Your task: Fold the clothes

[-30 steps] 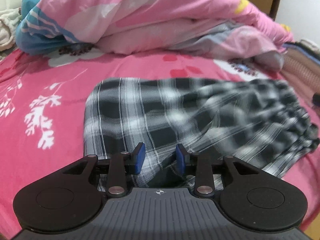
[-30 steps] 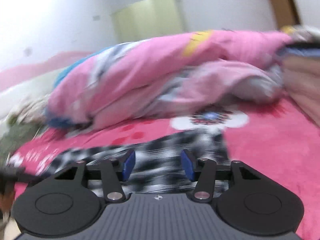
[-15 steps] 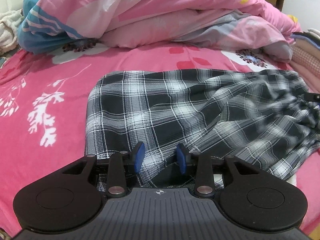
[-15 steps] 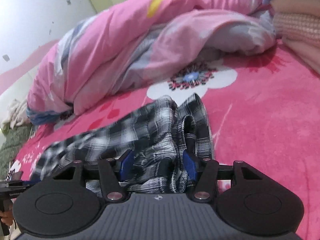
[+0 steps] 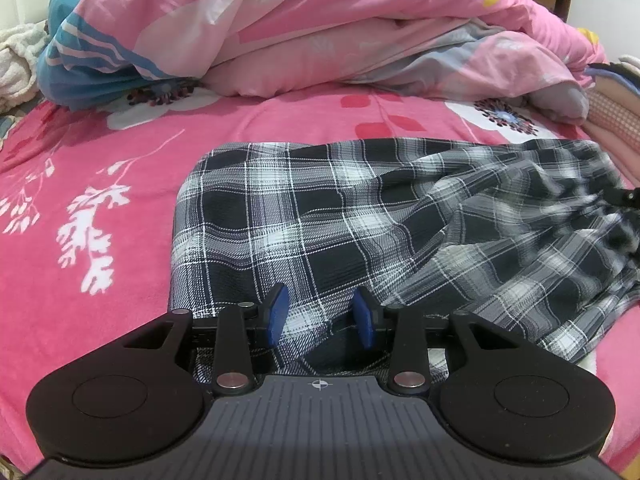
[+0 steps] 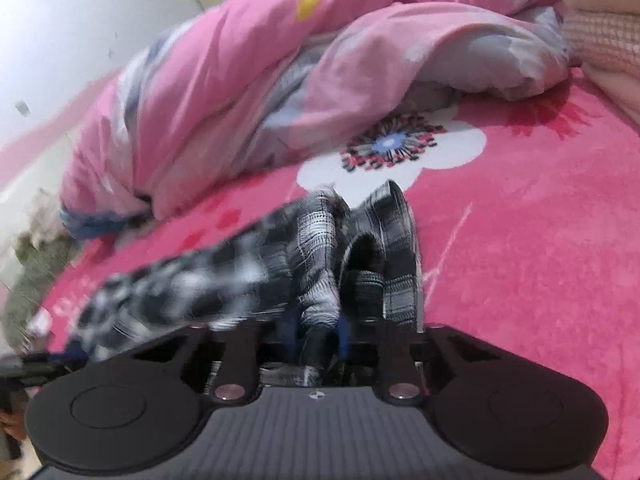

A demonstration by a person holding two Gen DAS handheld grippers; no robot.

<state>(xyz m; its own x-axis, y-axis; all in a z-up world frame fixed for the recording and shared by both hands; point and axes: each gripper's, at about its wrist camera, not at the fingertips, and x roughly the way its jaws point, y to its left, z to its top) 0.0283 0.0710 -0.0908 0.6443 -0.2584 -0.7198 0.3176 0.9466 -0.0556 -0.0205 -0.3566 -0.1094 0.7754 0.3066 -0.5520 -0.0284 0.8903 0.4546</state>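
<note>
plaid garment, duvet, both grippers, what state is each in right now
plaid garment: spread on the bed, flat at one end, rumpled and bunched at the other
duvet: heaped in a loose pile behind the garment
left gripper: jaws apart, cloth lying between the pads, not pinched
right gripper: jaws closing on a bunched fold of the garment
bedsheet: pink, floral, smooth under the garment

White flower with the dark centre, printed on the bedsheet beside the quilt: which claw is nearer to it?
Right. The right claw, closing on the plaid garment, sits just short of the flower. The left claw is at the garment's opposite end, farther away.
</note>
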